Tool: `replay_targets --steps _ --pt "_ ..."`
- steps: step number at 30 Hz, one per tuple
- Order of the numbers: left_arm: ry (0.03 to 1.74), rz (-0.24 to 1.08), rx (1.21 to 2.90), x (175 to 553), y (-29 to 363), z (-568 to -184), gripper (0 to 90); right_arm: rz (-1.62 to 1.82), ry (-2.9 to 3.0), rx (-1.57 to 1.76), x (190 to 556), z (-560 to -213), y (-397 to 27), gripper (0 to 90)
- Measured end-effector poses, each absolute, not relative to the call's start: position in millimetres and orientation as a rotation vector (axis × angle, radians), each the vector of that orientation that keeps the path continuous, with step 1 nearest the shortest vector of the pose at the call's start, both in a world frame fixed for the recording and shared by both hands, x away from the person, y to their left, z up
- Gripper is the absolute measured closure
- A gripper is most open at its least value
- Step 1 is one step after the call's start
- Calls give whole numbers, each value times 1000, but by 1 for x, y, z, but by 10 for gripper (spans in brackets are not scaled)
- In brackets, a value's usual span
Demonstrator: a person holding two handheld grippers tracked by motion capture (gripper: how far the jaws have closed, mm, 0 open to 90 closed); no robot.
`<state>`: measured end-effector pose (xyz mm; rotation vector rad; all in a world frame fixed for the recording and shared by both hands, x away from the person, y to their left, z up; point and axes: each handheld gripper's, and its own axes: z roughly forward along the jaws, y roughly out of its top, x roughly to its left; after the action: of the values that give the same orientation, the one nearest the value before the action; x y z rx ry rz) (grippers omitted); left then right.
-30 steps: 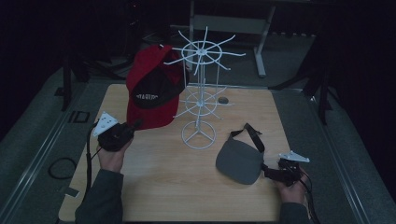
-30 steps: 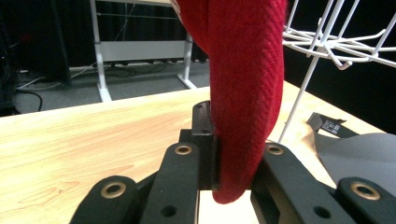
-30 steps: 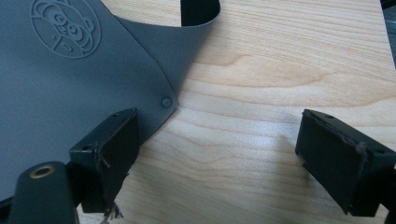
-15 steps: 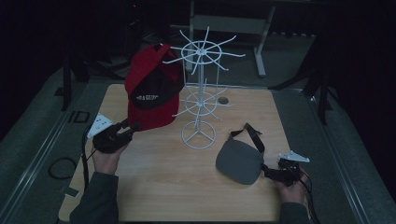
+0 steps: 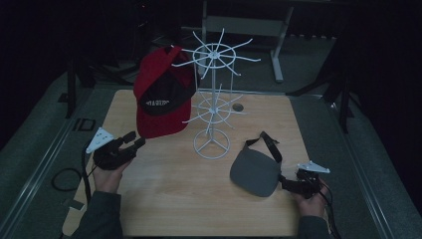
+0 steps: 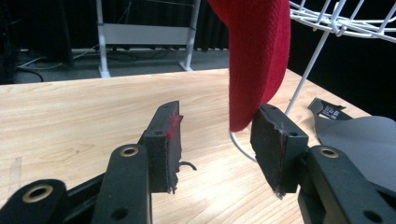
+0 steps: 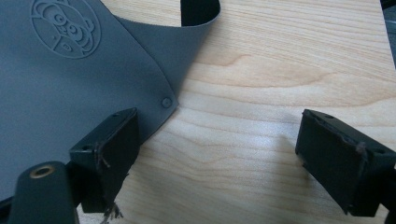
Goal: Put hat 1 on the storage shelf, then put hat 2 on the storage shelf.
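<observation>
Change, left: left gripper (image 5: 134, 141) pulled back toward near-left table edge, jaws released, empty, off hanging red cap with black brim (image 5: 161, 99).
Meaning: cap likely hung and let go.
Right: right gripper (image 5: 286, 182) unmoved, jaws spread wide, flat grey cap (image 5: 255, 171) just beside.
Room: bare wooden table (image 5: 169, 199) nearby; white wire rack (image 5: 213, 94) crowding far middle.

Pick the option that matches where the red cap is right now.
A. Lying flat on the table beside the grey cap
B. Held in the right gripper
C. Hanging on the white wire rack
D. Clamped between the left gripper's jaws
C: the red cap hangs from an upper arm of the white wire rack, clear of the wooden table, while the left gripper sits open just below its brim.
</observation>
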<state>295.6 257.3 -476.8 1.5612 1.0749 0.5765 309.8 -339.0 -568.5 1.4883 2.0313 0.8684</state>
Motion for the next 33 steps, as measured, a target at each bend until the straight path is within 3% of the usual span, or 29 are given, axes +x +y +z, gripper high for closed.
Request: replay_targets --steps 10,14,16,21,33 --pt "1106 551 1589 294 257 -494 528 868 2020 1494 310 -568 -339 158" --pt "1119 538 1599 295 256 -503 525 867 2001 1504 310 -567 -341 282" --pt "1125 528 1611 296 254 -508 522 853 1990 1525 310 -564 -342 405" --pt "1148 510 1636 298 251 -521 519 859 1991 1516 312 -557 -341 525" --pt "1172 496 1650 300 250 -534 510 968 1952 1478 344 -529 -333 591"
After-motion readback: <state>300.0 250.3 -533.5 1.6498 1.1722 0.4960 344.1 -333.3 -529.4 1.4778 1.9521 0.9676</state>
